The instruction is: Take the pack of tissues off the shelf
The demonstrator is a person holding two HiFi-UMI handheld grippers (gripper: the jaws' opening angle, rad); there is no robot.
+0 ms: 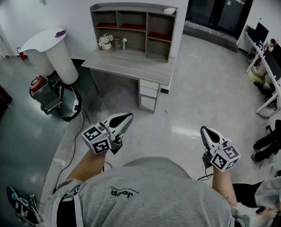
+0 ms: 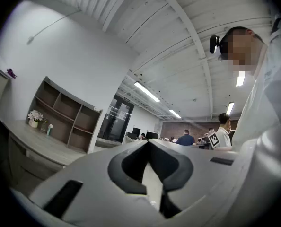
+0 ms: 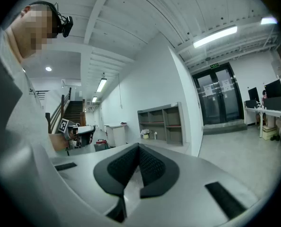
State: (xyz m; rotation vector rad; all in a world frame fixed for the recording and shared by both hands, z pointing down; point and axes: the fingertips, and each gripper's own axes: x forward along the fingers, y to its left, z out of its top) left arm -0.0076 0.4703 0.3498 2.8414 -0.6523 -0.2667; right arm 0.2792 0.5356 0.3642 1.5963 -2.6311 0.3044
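Observation:
The pack of tissues (image 1: 170, 10) is a small white packet lying on the top right corner of the wooden shelf unit (image 1: 133, 28), which stands on a grey desk (image 1: 131, 64) far ahead of me. My left gripper (image 1: 128, 116) is held in front of my chest, shut and empty, well short of the desk. My right gripper (image 1: 205, 129) is at the same height to the right, also shut with nothing in it. In the left gripper view the left gripper's (image 2: 147, 143) tips meet, with the shelf unit (image 2: 60, 117) at left. In the right gripper view the right gripper (image 3: 138, 147) faces the shelf unit (image 3: 162, 124).
A potted flower (image 1: 105, 40) and a small bottle (image 1: 124, 43) stand under the shelves. Drawers (image 1: 148, 94) hang under the desk's right end. A white round-topped stand (image 1: 50, 46) and a red machine with cables (image 1: 46, 91) sit at left. Office desks with monitors (image 1: 273, 63) stand right.

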